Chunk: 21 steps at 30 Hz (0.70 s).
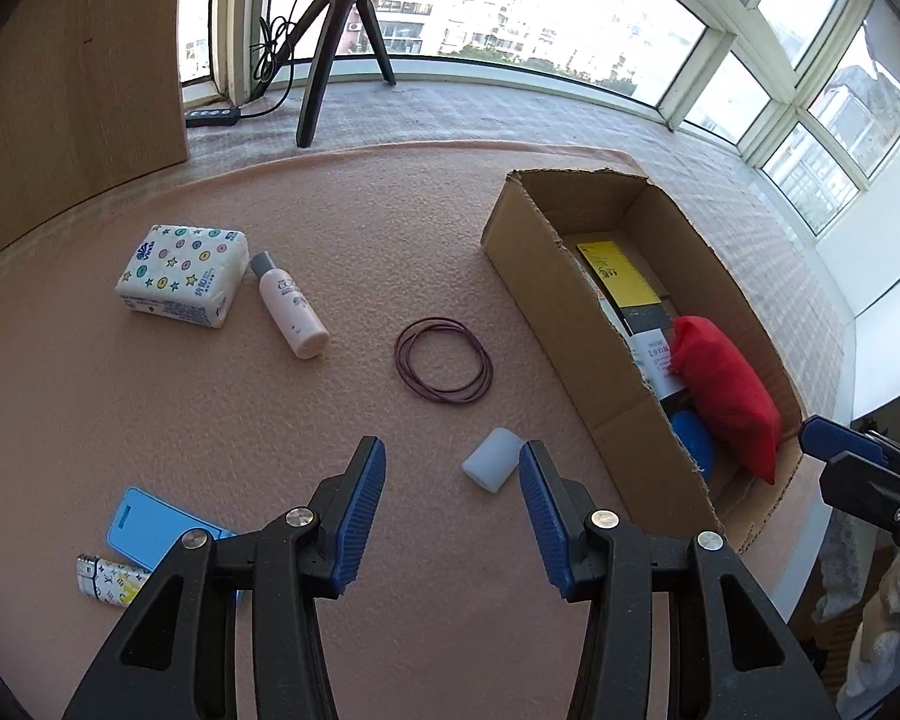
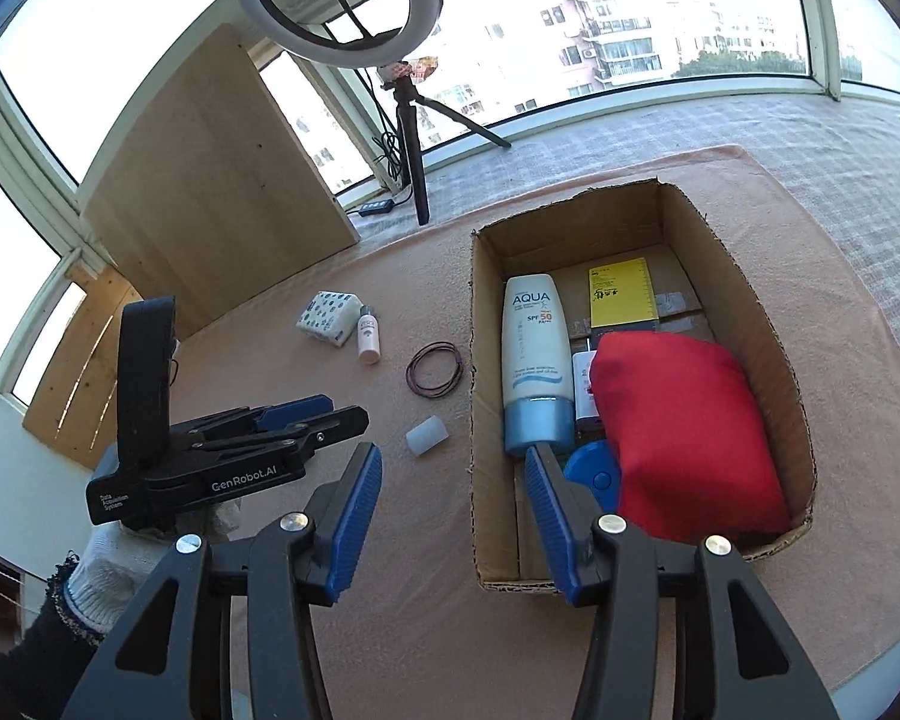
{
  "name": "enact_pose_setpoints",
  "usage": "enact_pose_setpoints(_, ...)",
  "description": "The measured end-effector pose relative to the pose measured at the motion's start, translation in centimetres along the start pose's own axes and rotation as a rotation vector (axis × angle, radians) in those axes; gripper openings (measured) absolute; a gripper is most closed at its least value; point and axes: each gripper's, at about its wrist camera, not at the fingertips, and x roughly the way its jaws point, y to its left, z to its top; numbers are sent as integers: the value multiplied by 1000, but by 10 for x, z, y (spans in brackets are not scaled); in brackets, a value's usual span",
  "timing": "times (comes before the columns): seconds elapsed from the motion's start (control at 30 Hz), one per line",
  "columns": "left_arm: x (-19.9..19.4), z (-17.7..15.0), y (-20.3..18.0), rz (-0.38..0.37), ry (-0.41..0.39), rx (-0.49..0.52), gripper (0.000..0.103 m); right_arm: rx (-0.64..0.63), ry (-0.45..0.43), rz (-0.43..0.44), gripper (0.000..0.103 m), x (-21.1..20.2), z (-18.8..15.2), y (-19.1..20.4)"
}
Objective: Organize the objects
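A cardboard box (image 1: 594,378) (image 2: 486,396) holds a red pouch (image 2: 684,432) (image 1: 729,390), a white-and-blue sunscreen tube (image 2: 534,354), a yellow booklet (image 2: 621,294) (image 1: 615,273) and a blue round item (image 2: 594,471). On the pink mat lie a tissue pack (image 1: 180,276) (image 2: 330,315), a small pink bottle (image 1: 288,315) (image 2: 368,339), rubber bands (image 1: 444,369) (image 2: 435,378), a white translucent cap (image 1: 492,457) (image 2: 427,435), a blue card (image 1: 150,522) and a patterned lighter (image 1: 109,581). My left gripper (image 1: 450,480) (image 2: 315,414) is open above the mat, just short of the cap. My right gripper (image 2: 453,492) is open and empty over the box's near left wall.
A black tripod (image 1: 336,36) (image 2: 414,138) with a ring light (image 2: 336,0) stands at the back by the window. A power strip (image 1: 213,117) and cable lie beside it. A wooden board (image 1: 72,78) (image 2: 222,180) leans at the back left. A gloved hand (image 2: 108,576) holds the left gripper.
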Motion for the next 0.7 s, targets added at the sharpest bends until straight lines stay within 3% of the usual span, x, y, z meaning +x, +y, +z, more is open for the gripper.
enact_pose_setpoints(0.33, 56, 37, -5, -8, 57, 3, 8, 100, 28, -29, 46, -18, -27, -16)
enact_pose_setpoints(0.7, 93, 53, -16, 31, 166, 103, 3, 227, 9, -81, 46, -37, -42, -51)
